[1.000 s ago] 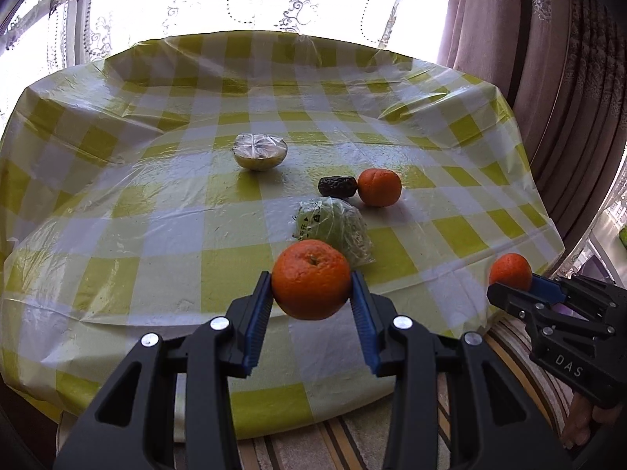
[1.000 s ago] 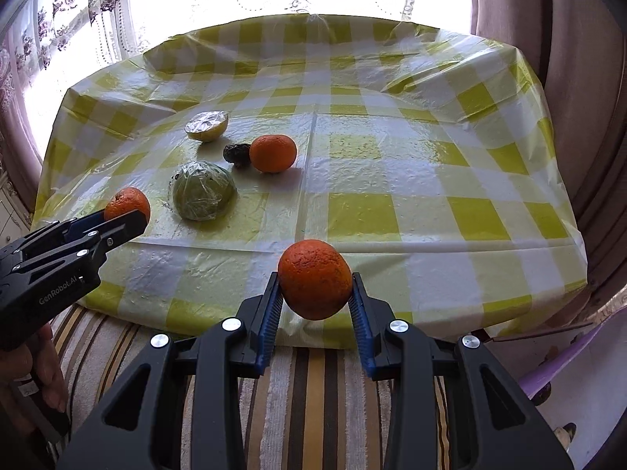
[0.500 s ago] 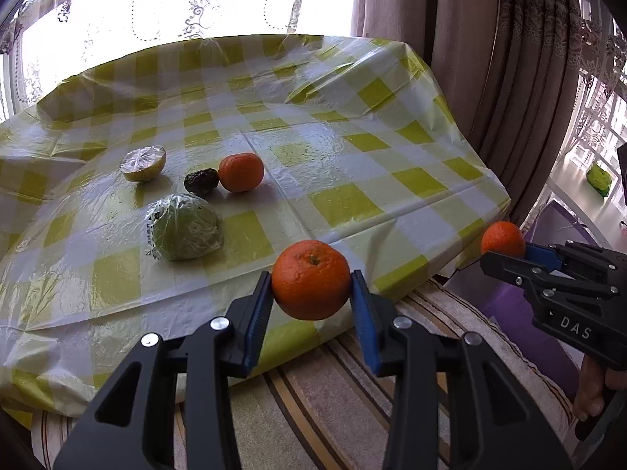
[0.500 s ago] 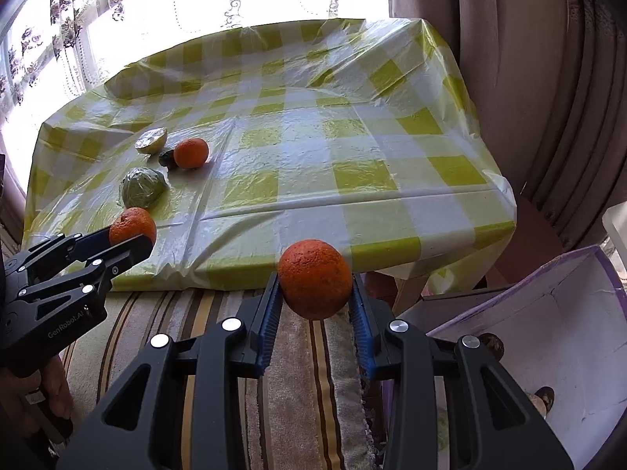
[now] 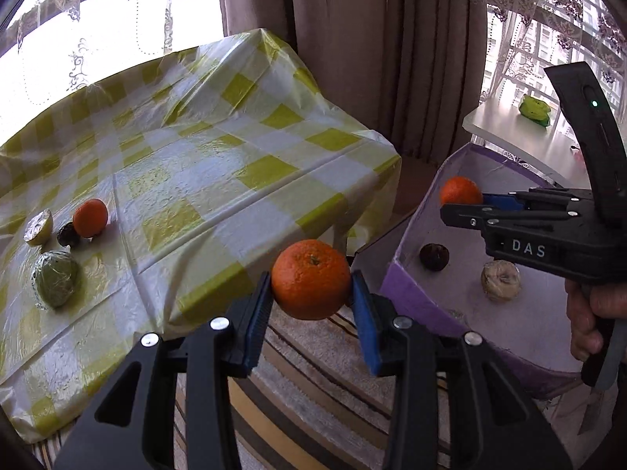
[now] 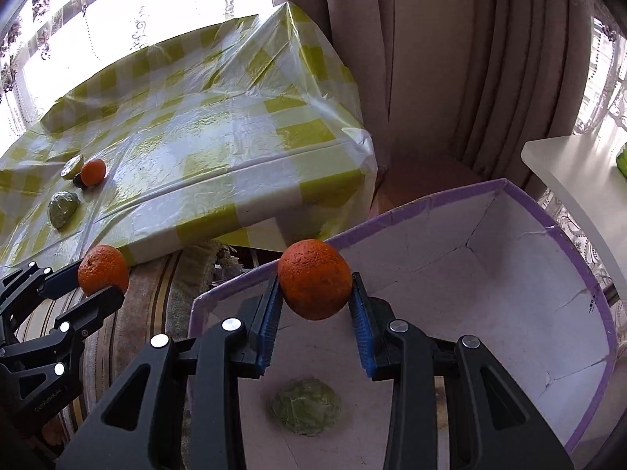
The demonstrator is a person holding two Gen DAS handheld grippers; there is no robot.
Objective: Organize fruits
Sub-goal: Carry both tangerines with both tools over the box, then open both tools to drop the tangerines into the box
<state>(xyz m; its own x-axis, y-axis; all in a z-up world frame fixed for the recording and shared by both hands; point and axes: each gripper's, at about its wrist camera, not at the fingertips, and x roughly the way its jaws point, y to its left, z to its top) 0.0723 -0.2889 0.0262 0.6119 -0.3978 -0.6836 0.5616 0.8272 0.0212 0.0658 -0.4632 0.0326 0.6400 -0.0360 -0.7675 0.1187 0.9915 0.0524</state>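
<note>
My left gripper is shut on an orange above the striped rug, just left of a purple-edged box. My right gripper is shut on a second orange over the box's near rim. Inside the box lie a wrapped green fruit, a dark fruit and a pale wrapped fruit. On the checked table rest an orange, a small dark fruit, a wrapped lemon half and a wrapped green fruit.
Brown curtains hang behind the table's corner. A white shelf with a green thing on it stands beyond the box. A person's hand grips the right gripper's handle. The striped rug lies between table and box.
Both grippers swung right, off the table's edge toward the purple box, each still holding its orange. The box and its contents came into view.
</note>
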